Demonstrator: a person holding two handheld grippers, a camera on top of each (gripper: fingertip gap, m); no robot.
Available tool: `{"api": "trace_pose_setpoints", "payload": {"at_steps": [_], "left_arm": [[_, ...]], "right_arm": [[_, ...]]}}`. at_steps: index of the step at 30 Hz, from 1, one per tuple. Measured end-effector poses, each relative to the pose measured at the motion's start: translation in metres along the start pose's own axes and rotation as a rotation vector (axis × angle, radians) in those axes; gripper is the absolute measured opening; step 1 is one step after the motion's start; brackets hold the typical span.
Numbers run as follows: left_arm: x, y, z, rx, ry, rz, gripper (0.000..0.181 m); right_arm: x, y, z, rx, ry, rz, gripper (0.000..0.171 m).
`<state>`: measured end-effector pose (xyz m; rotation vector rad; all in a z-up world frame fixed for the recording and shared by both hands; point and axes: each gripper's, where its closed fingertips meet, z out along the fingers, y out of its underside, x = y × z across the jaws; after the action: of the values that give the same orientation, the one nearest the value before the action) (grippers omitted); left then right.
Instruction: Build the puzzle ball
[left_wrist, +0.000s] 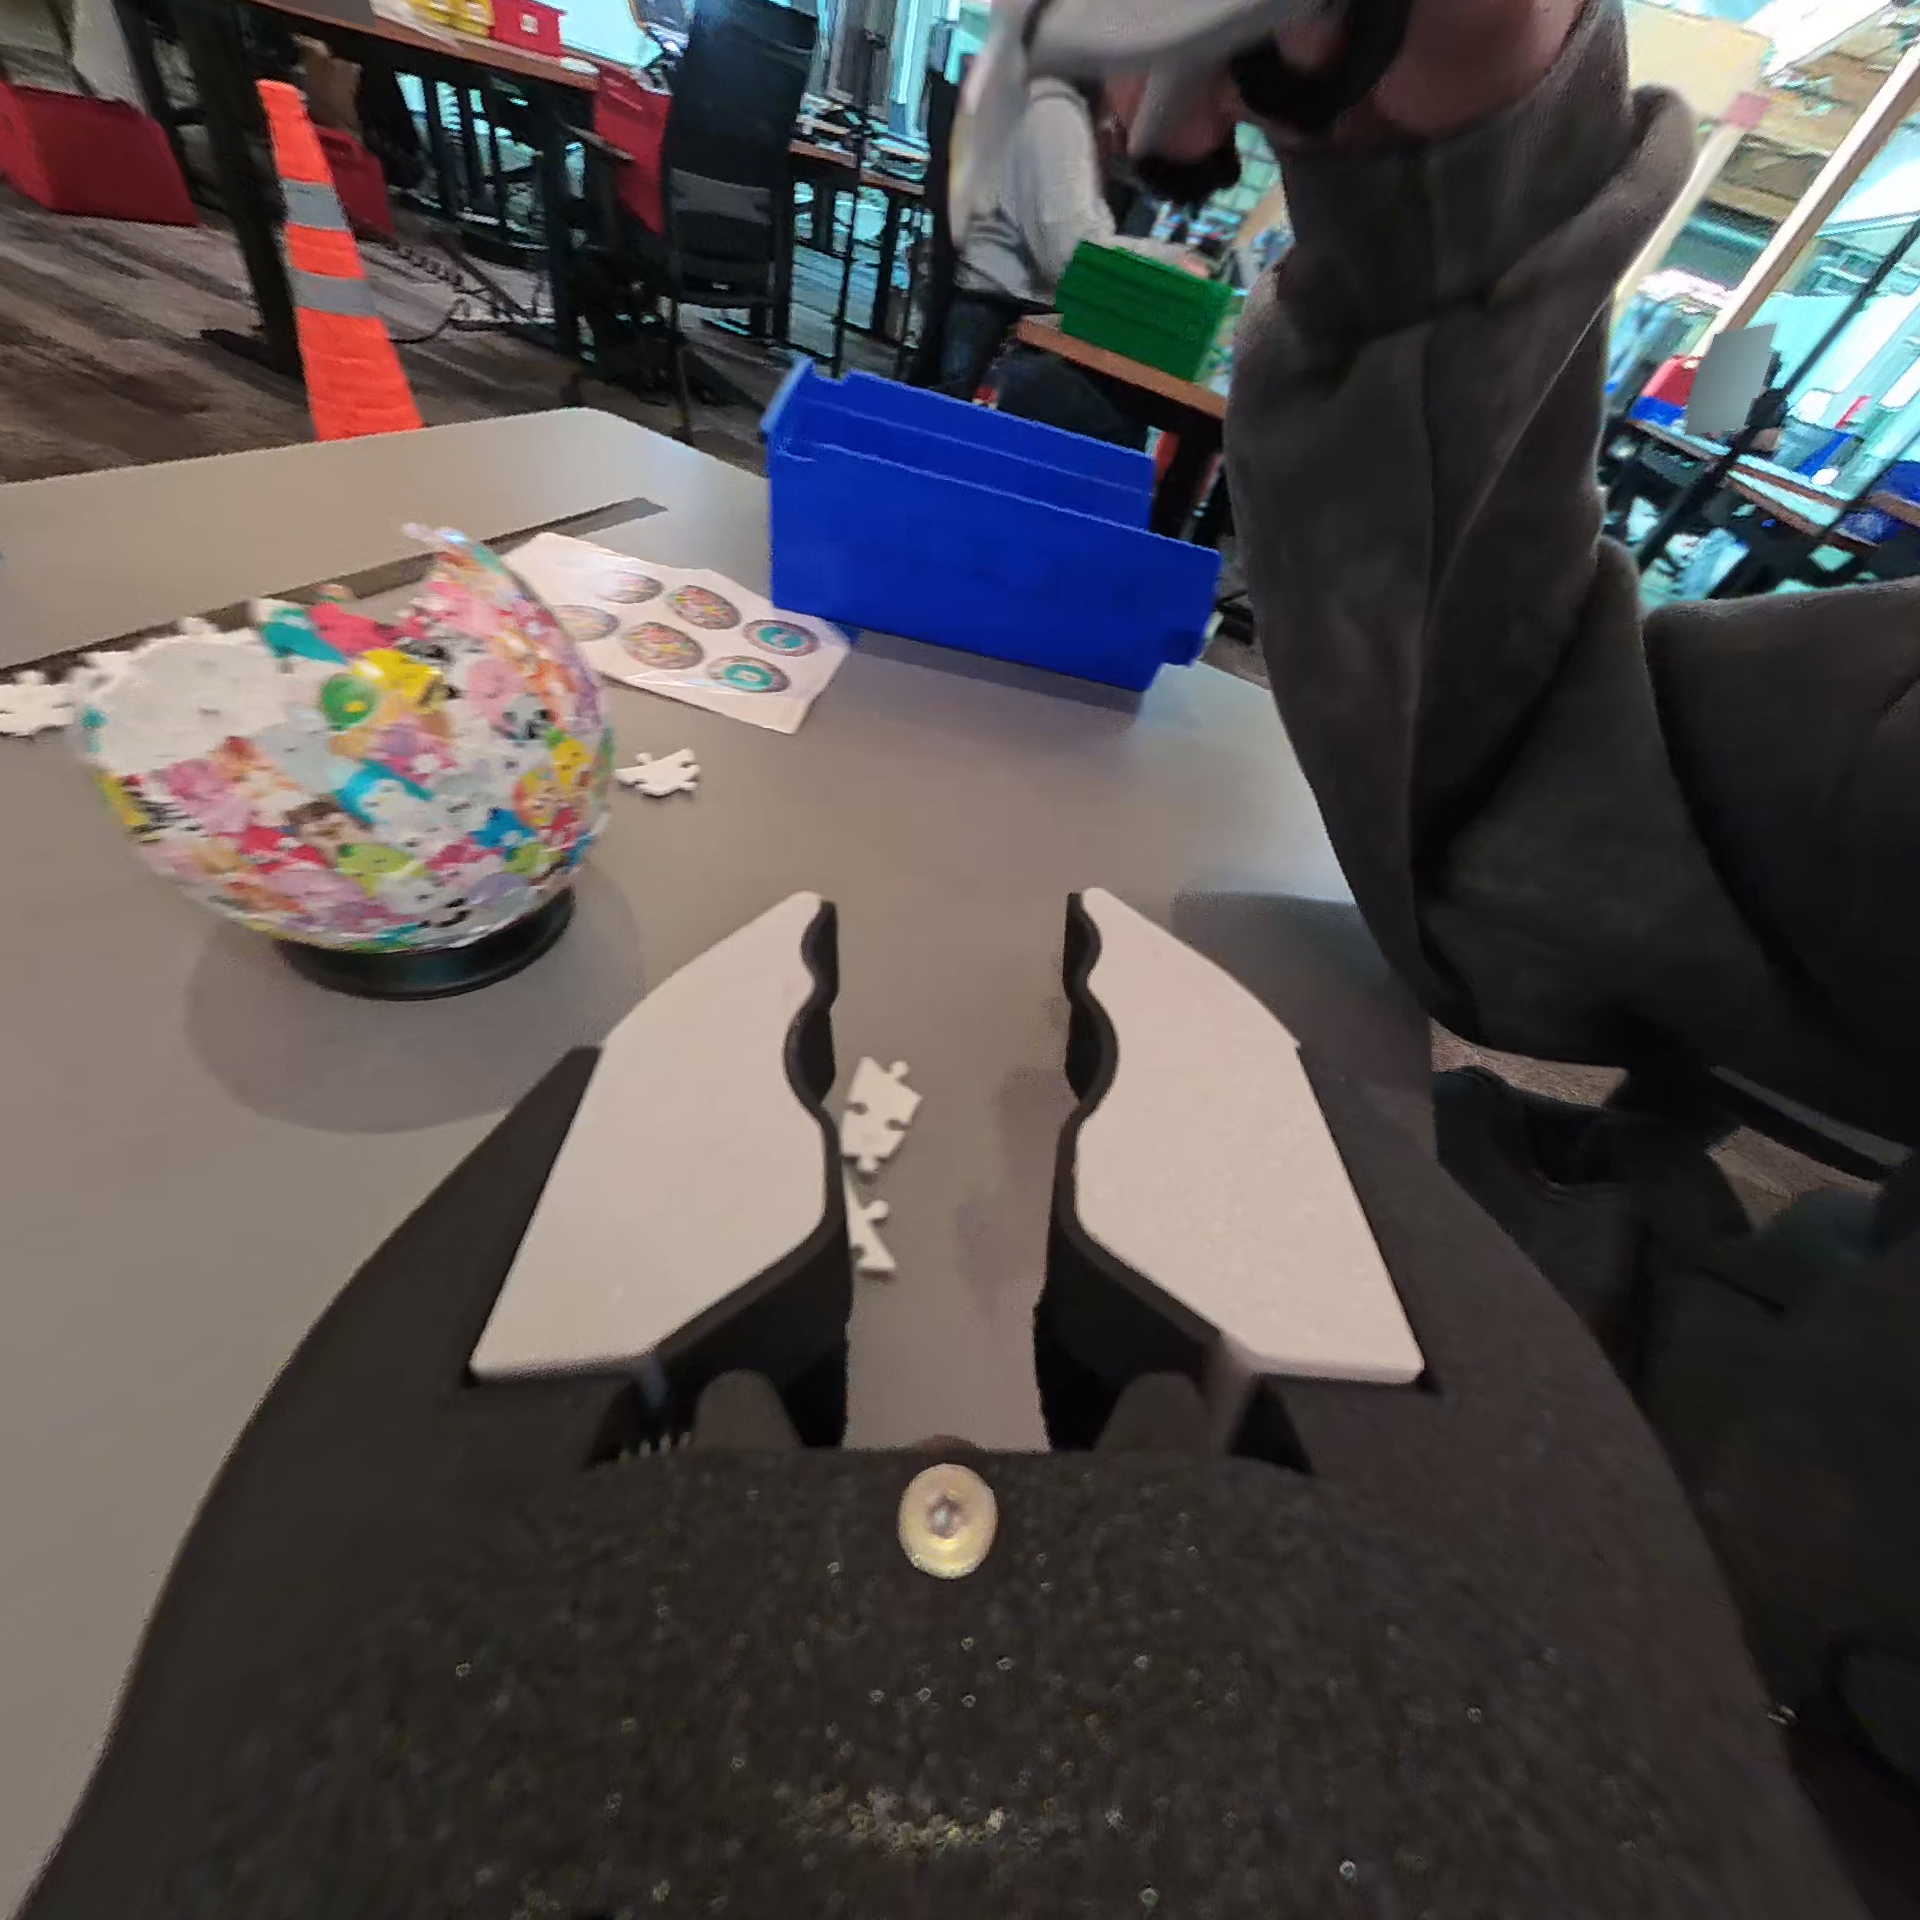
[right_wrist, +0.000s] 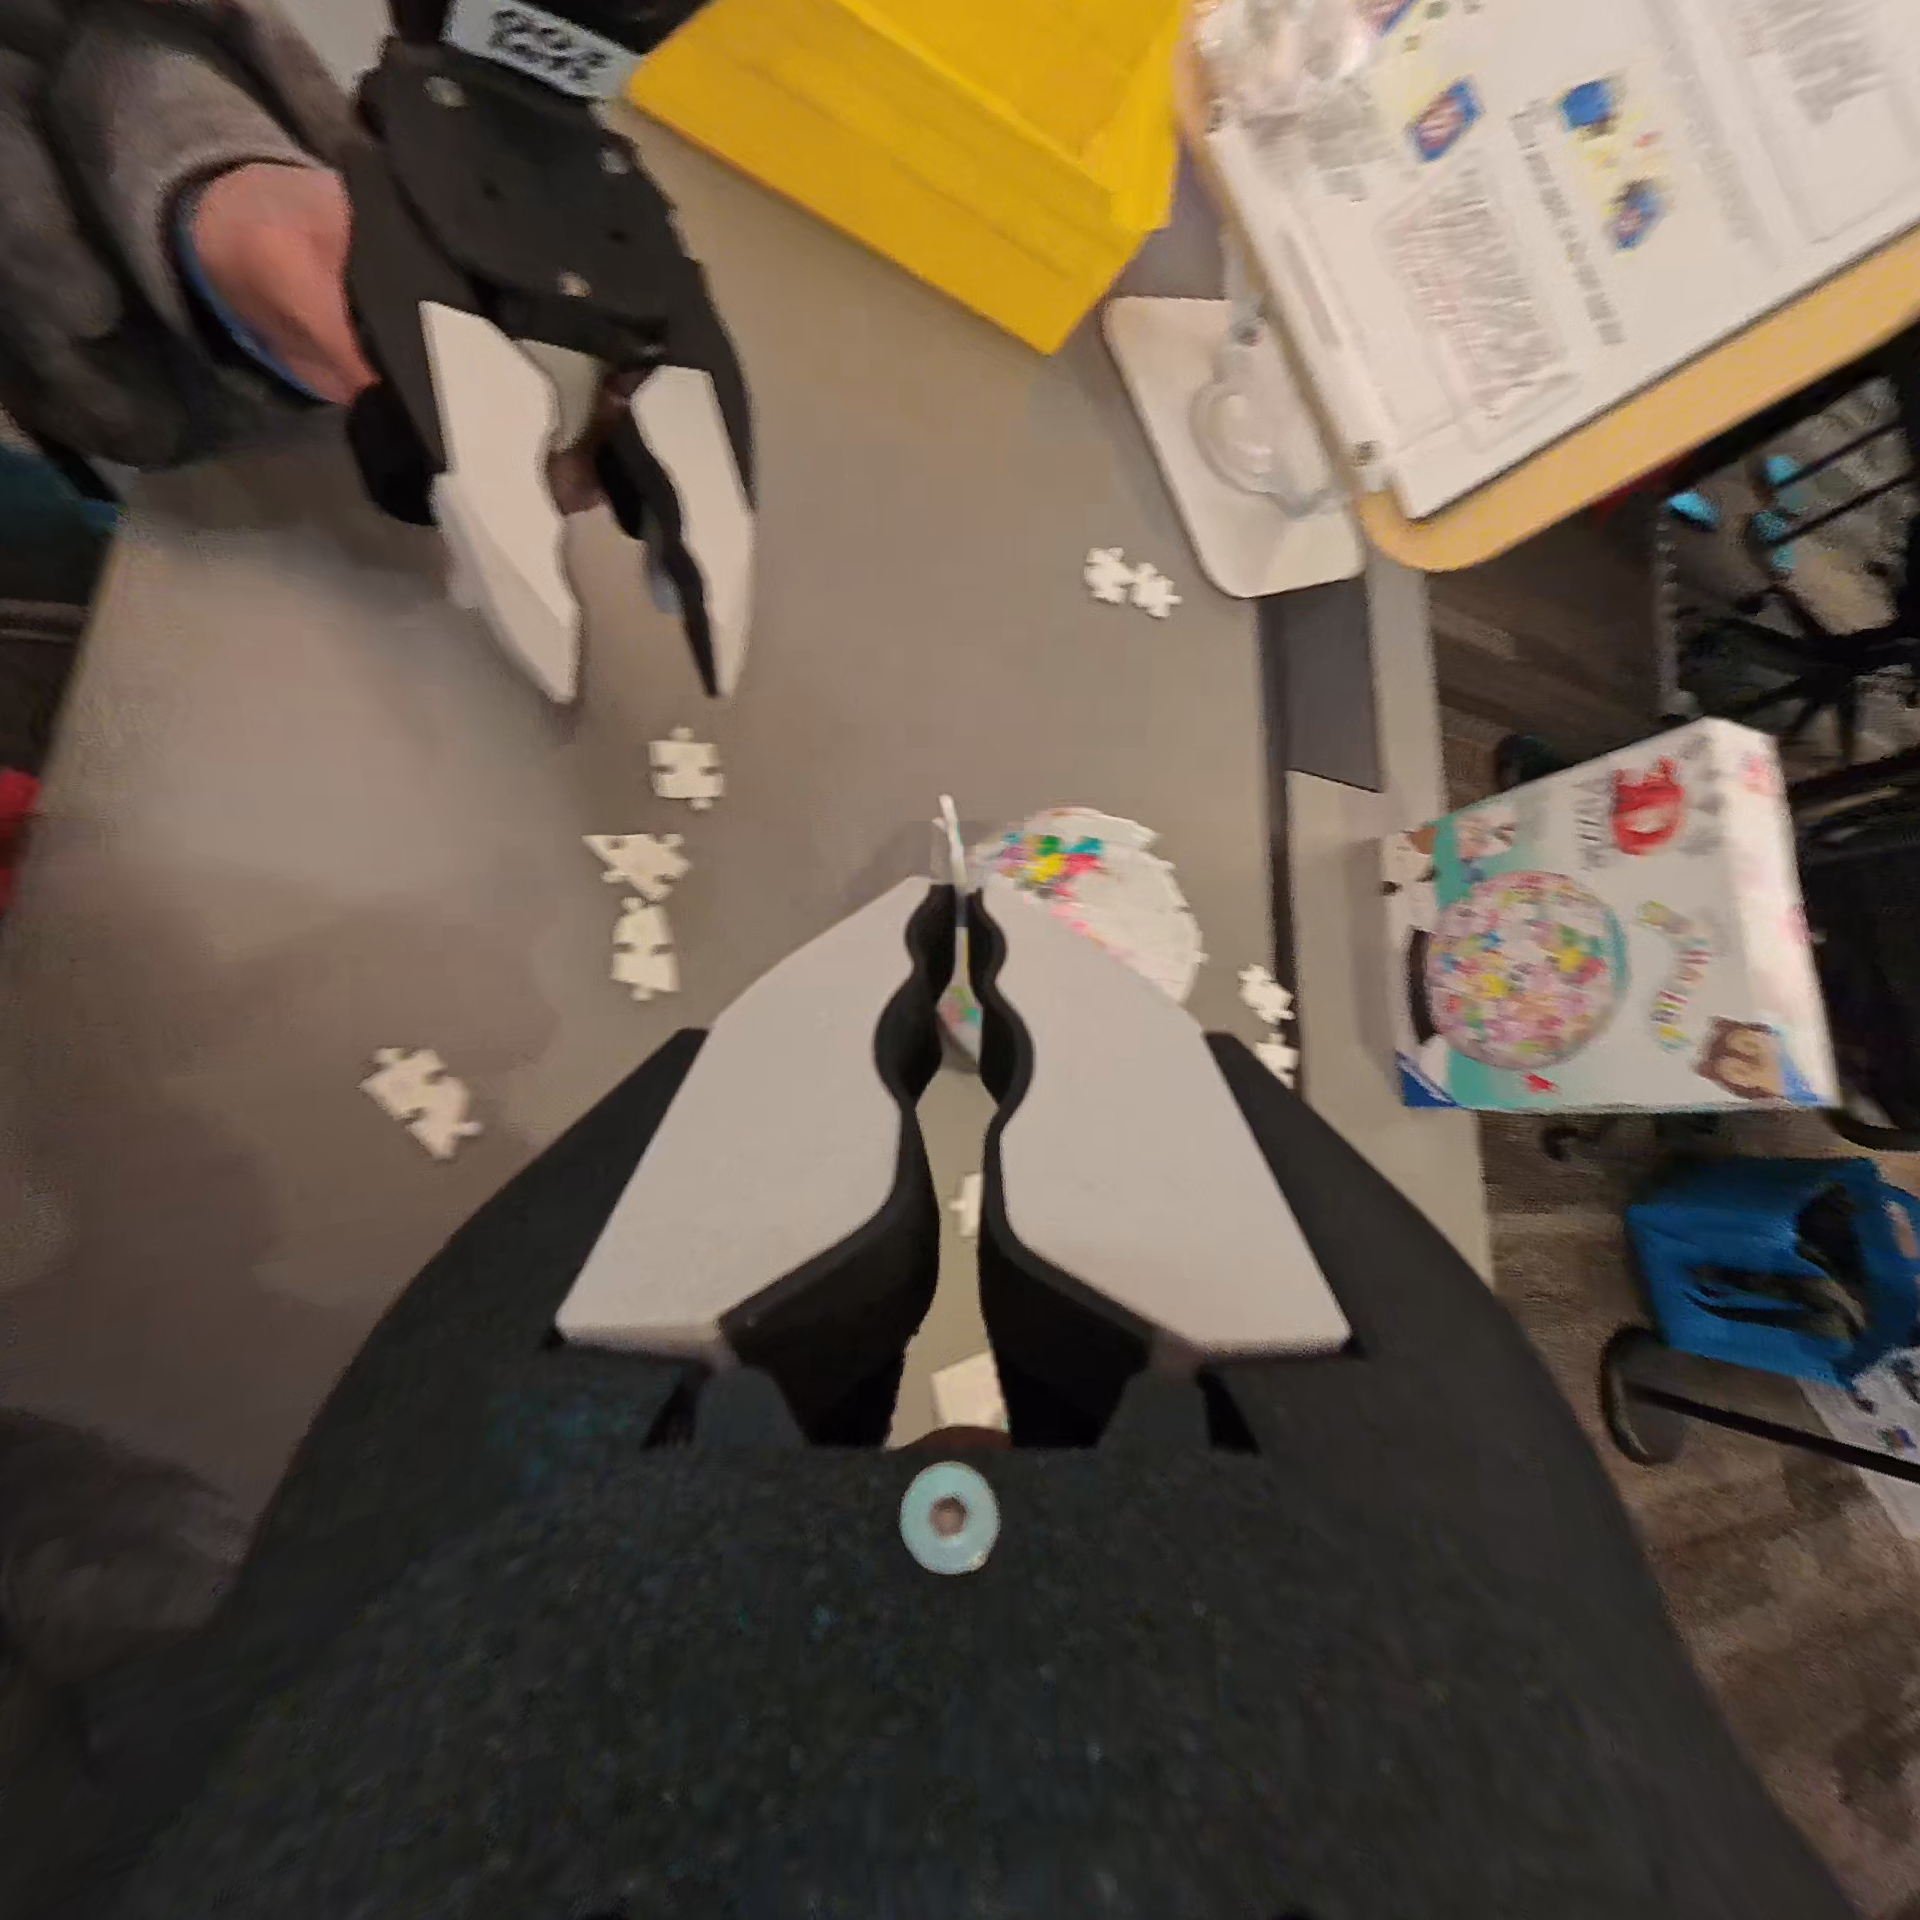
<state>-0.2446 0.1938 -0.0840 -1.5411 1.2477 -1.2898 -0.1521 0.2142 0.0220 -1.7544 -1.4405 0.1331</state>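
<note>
The half-built colourful puzzle ball (left_wrist: 353, 769) sits on a black ring stand (left_wrist: 436, 961) at the left of the grey table. Its top is open, and from above it shows just past my right fingertips in the right wrist view (right_wrist: 1101, 904). My left gripper (left_wrist: 951, 914) is open and empty, low over two joined white pieces (left_wrist: 878, 1112) that lie next to its left finger. It also shows in the right wrist view (right_wrist: 639, 681), held by a hand. My right gripper (right_wrist: 954, 899) is shut on a thin puzzle piece (right_wrist: 948, 821), held edge-on beside the ball's open rim.
Loose white pieces (right_wrist: 634, 862) lie scattered on the table (right_wrist: 312, 831). A blue bin (left_wrist: 977, 540) and a sticker sheet (left_wrist: 675, 634) lie behind the ball. A yellow bin (right_wrist: 935, 156), an instruction sheet (right_wrist: 1558, 208) and the puzzle box (right_wrist: 1600, 935) lie around the table. A grey sleeve (left_wrist: 1455, 623) rises at the right. The grippers' ends are close to 15 centimeters from one another.
</note>
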Motion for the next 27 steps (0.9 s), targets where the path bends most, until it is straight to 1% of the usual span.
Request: {"api": "trace_pose_setpoints", "payload": {"at_steps": [3,7,10,12,15,19,22,24,25,27], "left_arm": [[-0.031,-0.011,-0.007,0.016,-0.077,0.008,0.043],[-0.081,-0.034,-0.017,0.067,-0.152,-0.036,0.043],[-0.123,-0.048,-0.017,0.088,-0.187,-0.062,0.043],[-0.149,-0.061,-0.013,0.089,-0.198,-0.059,0.043],[-0.182,-0.075,0.006,0.009,-0.190,-0.022,0.045],[-0.213,-0.077,0.053,-0.215,-0.126,0.061,0.047],[-0.233,-0.078,0.085,-0.317,-0.044,0.108,0.045],[-0.249,-0.063,0.101,-0.418,0.013,0.096,0.038],[-0.255,-0.055,0.106,-0.448,0.036,0.082,0.037],[-0.262,-0.051,0.113,-0.425,0.084,0.053,0.022]], "right_arm": [[0.052,0.005,-0.007,0.057,0.093,-0.008,0.002],[0.102,0.010,-0.009,0.147,0.162,-0.033,0.002],[0.121,0.015,0.005,0.219,0.162,-0.058,0.002],[0.137,0.026,0.021,0.166,0.166,-0.041,0.002],[0.141,0.040,0.049,0.159,0.127,-0.050,0.002],[0.136,0.069,0.086,0.133,0.030,0.000,0.002],[0.127,0.082,0.106,0.108,-0.033,-0.007,0.002],[0.132,0.098,0.123,0.076,-0.025,-0.030,0.002],[0.133,0.104,0.132,0.080,-0.049,-0.016,0.002],[0.130,0.111,0.148,0.101,-0.106,0.012,0.002]]}}
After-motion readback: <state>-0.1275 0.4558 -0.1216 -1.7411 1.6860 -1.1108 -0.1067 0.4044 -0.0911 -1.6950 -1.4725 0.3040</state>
